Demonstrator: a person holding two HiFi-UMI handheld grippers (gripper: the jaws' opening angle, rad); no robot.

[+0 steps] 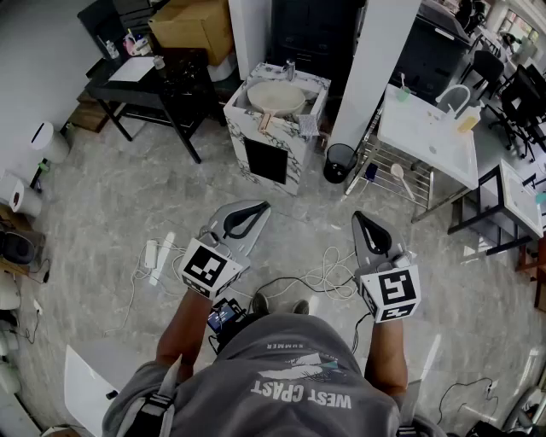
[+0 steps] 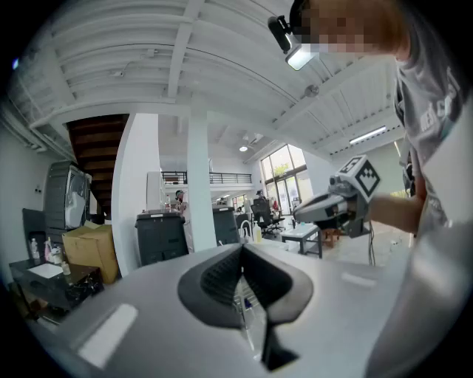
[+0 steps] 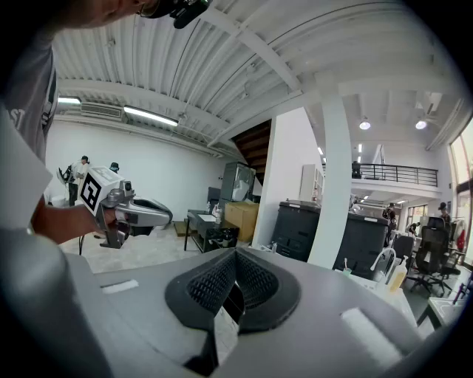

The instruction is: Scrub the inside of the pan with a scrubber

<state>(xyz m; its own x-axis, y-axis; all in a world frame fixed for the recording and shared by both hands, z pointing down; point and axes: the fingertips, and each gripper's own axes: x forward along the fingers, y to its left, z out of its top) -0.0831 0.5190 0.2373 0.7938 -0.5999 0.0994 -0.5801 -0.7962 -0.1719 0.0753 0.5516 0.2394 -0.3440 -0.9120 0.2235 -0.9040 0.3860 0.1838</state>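
Scrubbing hasn't begun: the person (image 1: 299, 375) stands on the floor (image 1: 128, 205), left tongs (image 1: 254, 209) and right tongs (image 1: 363, 219) both closed, empty; no pan or scrubber visible.

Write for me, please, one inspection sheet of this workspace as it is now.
Surface: grey marbled floor; no worktop near the grippers.
Job's things: pan and scrubber, nothing seen.
Clutter: cardboard box by the black table; black bin.
Grippers: left gripper and right gripper, tongs shut, empty, held above the floor.
Cables: loose cables and a power strip on the floor.
Surroundings: marbled sink stand; white table.
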